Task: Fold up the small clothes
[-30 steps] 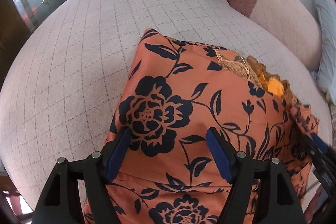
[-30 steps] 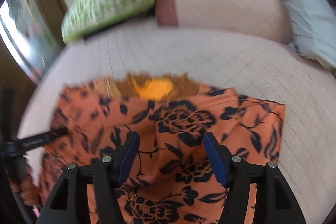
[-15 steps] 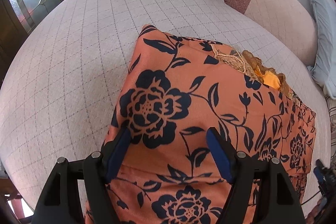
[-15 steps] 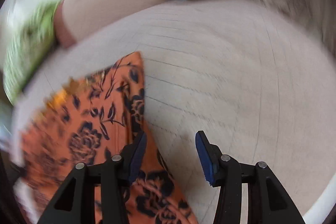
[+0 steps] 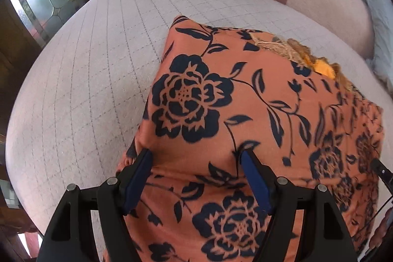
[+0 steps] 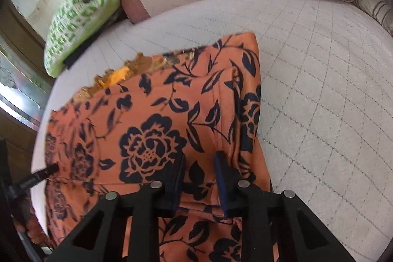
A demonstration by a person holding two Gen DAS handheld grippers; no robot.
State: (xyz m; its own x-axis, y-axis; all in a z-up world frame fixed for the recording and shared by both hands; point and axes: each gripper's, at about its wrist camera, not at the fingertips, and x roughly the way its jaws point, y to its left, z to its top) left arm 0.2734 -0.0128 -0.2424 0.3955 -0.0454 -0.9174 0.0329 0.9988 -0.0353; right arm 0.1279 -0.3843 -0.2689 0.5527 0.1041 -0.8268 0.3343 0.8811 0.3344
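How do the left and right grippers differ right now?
Left gripper has its jaws spread wide over the orange floral garment; right gripper has them much closer, with a strip of fabric between. Left sits by the garment's left edge, next to the quilted bedcover; right sits near the right edge. Both have blue pads and hover low over the cloth.

The dress [image 5: 258,100] under my left gripper [image 5: 196,178] was thin, smooth, matt printed cloth with a rough lace collar [image 5: 282,48]. My grippers were matt black plastic with shiny metal screws [image 6: 243,183]. The bedcover [image 5: 86,90] was matt quilted cloth.
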